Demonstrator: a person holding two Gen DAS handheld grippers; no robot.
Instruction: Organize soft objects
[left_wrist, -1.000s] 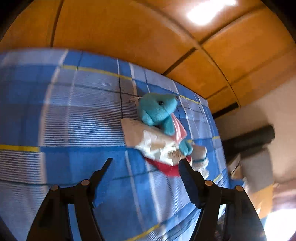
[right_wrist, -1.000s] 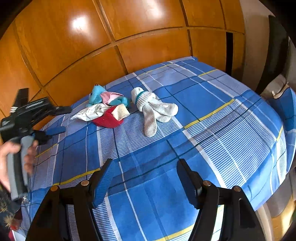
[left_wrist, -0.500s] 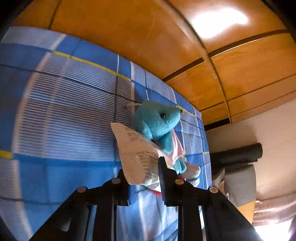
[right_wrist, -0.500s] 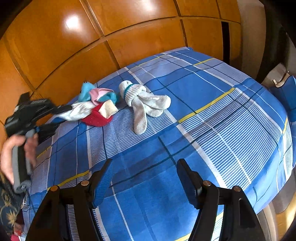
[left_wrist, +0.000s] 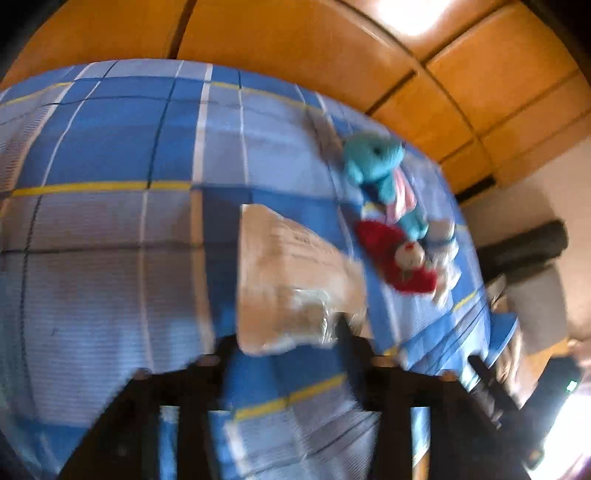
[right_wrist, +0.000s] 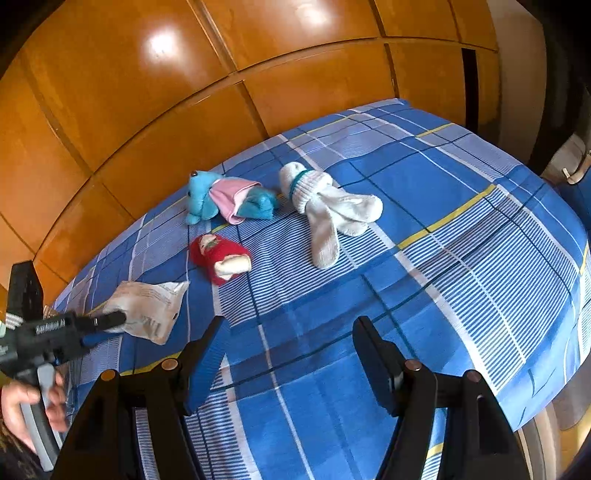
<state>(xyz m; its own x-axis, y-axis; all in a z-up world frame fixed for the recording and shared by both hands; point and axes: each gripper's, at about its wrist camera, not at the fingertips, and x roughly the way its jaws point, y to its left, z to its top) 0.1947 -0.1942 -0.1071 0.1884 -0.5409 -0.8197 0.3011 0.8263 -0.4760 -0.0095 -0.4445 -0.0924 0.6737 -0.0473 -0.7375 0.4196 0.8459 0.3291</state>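
On the blue plaid bed (right_wrist: 461, 266) lie a blue plush toy (right_wrist: 201, 197) wrapped in a pink cloth (right_wrist: 232, 199), a red soft toy (right_wrist: 218, 254) and a bundle of white socks (right_wrist: 328, 210). A crinkly white packet (right_wrist: 147, 306) lies apart at the near left. My left gripper (left_wrist: 288, 354) is at the packet's (left_wrist: 291, 280) near edge; its jaws are opening with that edge between them, and the blurred view shows them spread. My right gripper (right_wrist: 288, 354) hovers open over bare bedcover, holding nothing.
Glossy wooden wardrobe panels (right_wrist: 184, 92) run behind the bed. A person's hand (right_wrist: 22, 402) holds the left gripper's (right_wrist: 110, 321) handle at the left edge. The bed's right edge drops off near pale furniture (right_wrist: 569, 166).
The left gripper shut on the packet, pulled it off the toy pile toward the near left, and its jaws have spread again. The red toy is now uncovered. The right gripper stayed put.
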